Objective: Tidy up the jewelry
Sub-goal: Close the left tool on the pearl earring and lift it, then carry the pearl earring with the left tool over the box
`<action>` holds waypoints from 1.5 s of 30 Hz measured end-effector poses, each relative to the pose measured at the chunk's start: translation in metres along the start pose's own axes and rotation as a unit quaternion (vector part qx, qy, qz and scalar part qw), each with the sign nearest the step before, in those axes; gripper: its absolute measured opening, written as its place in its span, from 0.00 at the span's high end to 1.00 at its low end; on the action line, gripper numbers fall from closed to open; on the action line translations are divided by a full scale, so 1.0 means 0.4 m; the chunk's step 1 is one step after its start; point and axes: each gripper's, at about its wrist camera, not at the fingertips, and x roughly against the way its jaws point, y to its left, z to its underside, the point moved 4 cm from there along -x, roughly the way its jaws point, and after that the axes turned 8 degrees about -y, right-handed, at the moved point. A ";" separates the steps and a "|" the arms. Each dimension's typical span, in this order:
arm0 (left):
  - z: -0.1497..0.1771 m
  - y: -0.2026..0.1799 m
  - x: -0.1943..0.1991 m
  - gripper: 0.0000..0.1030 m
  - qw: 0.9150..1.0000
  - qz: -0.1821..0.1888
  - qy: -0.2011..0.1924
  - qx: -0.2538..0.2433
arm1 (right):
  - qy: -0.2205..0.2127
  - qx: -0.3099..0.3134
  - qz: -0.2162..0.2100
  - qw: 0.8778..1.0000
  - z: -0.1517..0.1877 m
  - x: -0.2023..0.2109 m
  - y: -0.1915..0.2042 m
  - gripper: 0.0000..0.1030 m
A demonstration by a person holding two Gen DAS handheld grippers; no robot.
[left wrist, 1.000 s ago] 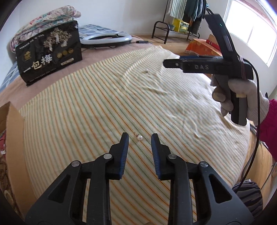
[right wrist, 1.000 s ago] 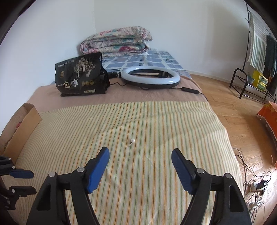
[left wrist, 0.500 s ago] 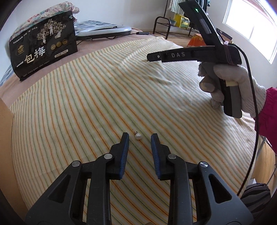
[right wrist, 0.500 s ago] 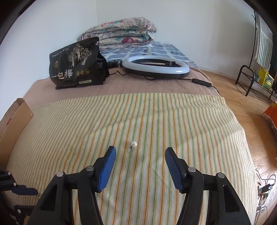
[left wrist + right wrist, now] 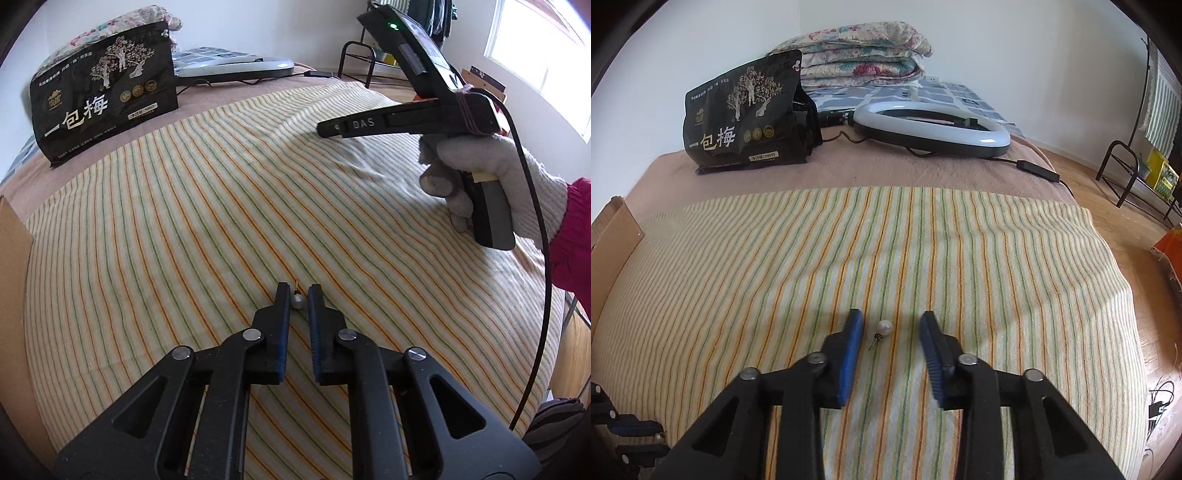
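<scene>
The striped yellow-green cloth (image 5: 960,258) lies under both claws. The left gripper (image 5: 299,295) is clamped on a small white pearl earring (image 5: 297,301) at its blue-padded tips. The right gripper (image 5: 892,326) is closing, pads apart, around another white pearl earring (image 5: 884,327) lying between them, nearer its left finger.

One white pearl earring (image 5: 297,301) lies on the striped cloth (image 5: 207,206), gold post pointing away. A second pearl earring (image 5: 884,327) lies flat, post toward the camera.
</scene>
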 end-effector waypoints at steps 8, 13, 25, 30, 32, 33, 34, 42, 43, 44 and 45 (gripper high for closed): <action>0.000 0.009 0.005 0.93 1.000 -0.011 -0.007 0.011 | -0.003 -0.012 -0.014 1.000 0.003 0.008 -0.002 0.93; -0.004 0.029 0.007 0.93 0.999 -0.015 -0.009 0.027 | -0.007 -0.017 -0.020 1.000 0.004 0.024 -0.002 0.94; -0.019 0.095 0.093 0.93 0.996 -0.031 -0.030 0.075 | -0.033 -0.023 -0.029 0.999 -0.014 0.134 0.008 0.94; -0.034 0.119 0.162 0.93 0.994 -0.038 -0.051 0.086 | -0.048 -0.030 -0.031 0.998 -0.025 0.206 0.014 0.94; -0.040 0.129 0.190 0.93 0.993 -0.040 -0.058 0.092 | -0.053 -0.034 -0.031 0.998 -0.029 0.234 0.017 0.94; -0.042 0.135 0.202 0.93 0.993 -0.040 -0.061 0.094 | -0.055 -0.035 -0.031 0.997 -0.030 0.246 0.019 0.94; -0.044 0.140 0.214 0.93 0.992 -0.042 -0.064 0.096 | -0.058 -0.035 -0.031 0.997 -0.033 0.259 0.022 0.94; -0.046 0.171 0.313 0.93 0.989 -0.057 -0.088 0.107 | -0.078 -0.032 -0.036 0.996 -0.059 0.361 0.056 0.94; -0.046 0.173 0.325 0.93 0.988 -0.059 -0.091 0.108 | -0.080 -0.031 -0.037 0.996 -0.061 0.369 0.058 0.94; -0.046 0.176 0.337 0.93 0.988 -0.061 -0.094 0.109 | -0.083 -0.030 -0.037 0.995 -0.063 0.381 0.065 0.94; -0.046 0.180 0.351 0.93 0.987 -0.063 -0.097 0.110 | -0.085 -0.029 -0.038 0.995 -0.067 0.395 0.074 0.94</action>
